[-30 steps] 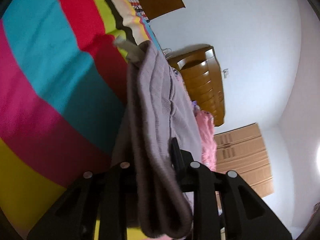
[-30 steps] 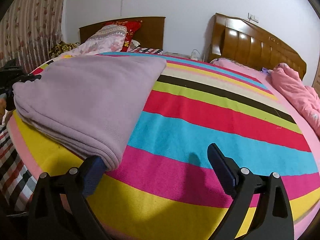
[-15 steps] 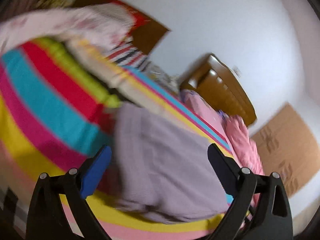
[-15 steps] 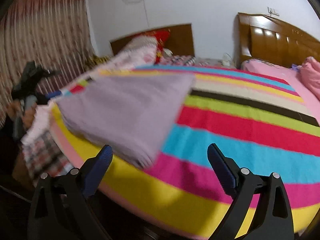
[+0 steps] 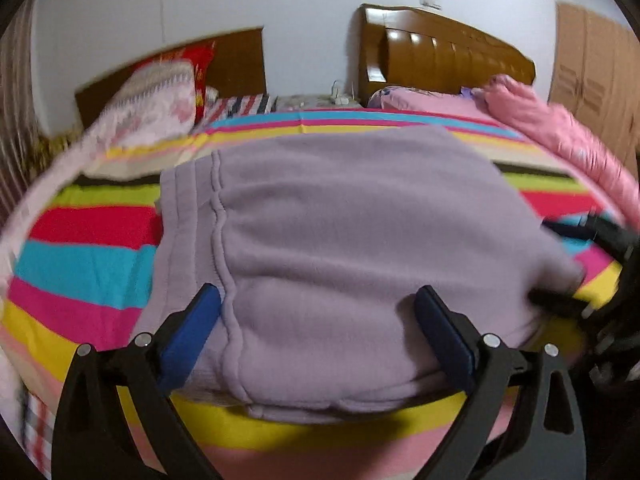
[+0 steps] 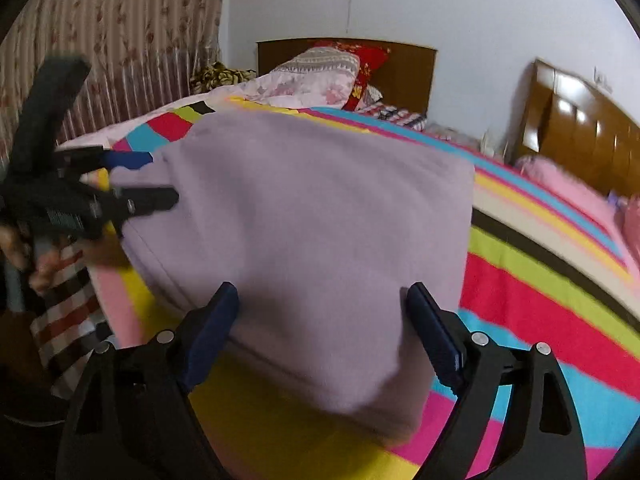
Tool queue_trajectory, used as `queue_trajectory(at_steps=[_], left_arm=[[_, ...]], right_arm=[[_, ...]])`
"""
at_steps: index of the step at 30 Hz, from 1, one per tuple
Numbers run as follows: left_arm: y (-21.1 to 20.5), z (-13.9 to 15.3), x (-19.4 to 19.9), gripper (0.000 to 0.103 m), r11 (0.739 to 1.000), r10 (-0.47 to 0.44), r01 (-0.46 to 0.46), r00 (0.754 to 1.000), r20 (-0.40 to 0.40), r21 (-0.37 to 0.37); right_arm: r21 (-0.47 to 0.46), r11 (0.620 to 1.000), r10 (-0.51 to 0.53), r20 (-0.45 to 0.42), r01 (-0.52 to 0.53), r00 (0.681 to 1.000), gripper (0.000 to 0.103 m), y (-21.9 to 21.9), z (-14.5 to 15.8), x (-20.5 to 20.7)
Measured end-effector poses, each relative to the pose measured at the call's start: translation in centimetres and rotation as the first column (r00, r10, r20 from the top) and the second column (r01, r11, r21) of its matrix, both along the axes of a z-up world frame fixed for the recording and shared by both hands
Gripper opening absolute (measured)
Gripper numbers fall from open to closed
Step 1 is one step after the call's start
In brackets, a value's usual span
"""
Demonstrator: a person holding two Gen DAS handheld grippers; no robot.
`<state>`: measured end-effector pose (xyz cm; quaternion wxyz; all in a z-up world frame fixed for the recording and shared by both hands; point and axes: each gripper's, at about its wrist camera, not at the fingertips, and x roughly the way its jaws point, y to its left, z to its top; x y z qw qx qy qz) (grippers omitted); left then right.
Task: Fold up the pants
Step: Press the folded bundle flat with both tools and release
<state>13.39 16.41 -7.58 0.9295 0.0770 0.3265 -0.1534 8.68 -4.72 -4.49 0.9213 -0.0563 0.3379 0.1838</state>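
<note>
The lilac knit pants lie folded flat on the striped bed, their ribbed waistband on the left in the left wrist view; they also show in the right wrist view. My left gripper is open, its blue-padded fingers spread over the pants' near edge; in the right wrist view it is at the pants' left edge. My right gripper is open over the pants' near corner. In the left wrist view it is at the pants' right edge, blurred.
The bedspread has bright colored stripes. Floral and red pillows lie at the head by a wooden headboard. A pink quilt lies at the right. A curtain hangs at the left; a checked sheet hangs off the bed's edge.
My left gripper let go of the pants, opened and swung round to face them flat on the bed. My right gripper moved left, over the pants' near corner.
</note>
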Motion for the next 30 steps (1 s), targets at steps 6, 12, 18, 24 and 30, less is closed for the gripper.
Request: queue_trajectory(at_steps=[6,12,18,24,30], left_arm=[[-0.1,0.3,-0.2,0.101,1.0,0.015,-0.014,1.0,0.018,-0.021],[-0.6,0.6,-0.4,0.101,1.0,0.024,-0.024,1.0,0.002,-0.013],[-0.7,0.6,-0.4,0.101,0.999,0.035,-0.035,0.999,0.011,-0.012],[-0.7,0.5,-0.6,0.101,0.999,0.036,-0.036,0.999,0.017,-0.012],[-0.7,0.4,-0.7,0.101,0.999,0.034,-0.034,0.999,0.022,-0.009]], right_arm=[[0.024,0.999,-0.03,0.029,0.03,0.999,0.088,0.0,2.3,0.4],[-0.079,0.996,0.033,-0.002,-0.033,0.999,0.09,2.7,0.9,0.6],[-0.065,0.995,0.072,-0.05,-0.075,0.996,0.09,1.7,1.6,0.6],[-0.036,0.999,0.01,0.039,-0.008,0.999,0.09,2.4,3.3,0.8],[-0.111,0.994,0.019,0.011,-0.017,1.0,0.09,4.0,0.7,1.8]])
